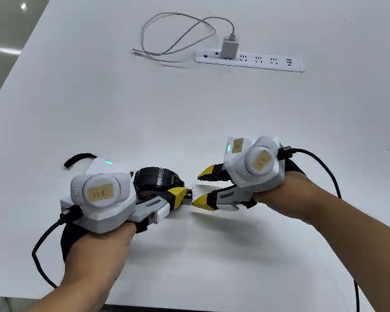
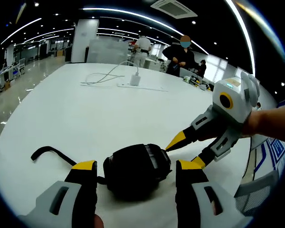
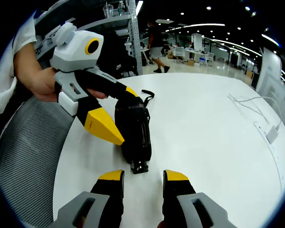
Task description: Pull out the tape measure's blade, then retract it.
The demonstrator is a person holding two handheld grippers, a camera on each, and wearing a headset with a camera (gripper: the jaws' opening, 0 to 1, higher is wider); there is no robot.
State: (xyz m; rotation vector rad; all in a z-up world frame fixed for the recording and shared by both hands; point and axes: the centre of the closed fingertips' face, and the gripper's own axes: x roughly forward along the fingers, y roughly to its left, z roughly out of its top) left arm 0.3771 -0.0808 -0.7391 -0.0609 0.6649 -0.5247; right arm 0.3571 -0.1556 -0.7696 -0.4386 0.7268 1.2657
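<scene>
Tape measure [image 3: 135, 128] on the desk [image 1: 117, 104], long axis running toward 12 o'clock from your right gripper [image 3: 143, 175] in the right gripper view. Its blade mouth [image 3: 139, 166] points back at the right jaws, which stand apart and empty just short of it, a shade toward 11 o'clock. Your left gripper [image 2: 137, 165] brackets the case; whether its jaws actually pinch it cannot be told. The pull likely falls to the right.
</scene>
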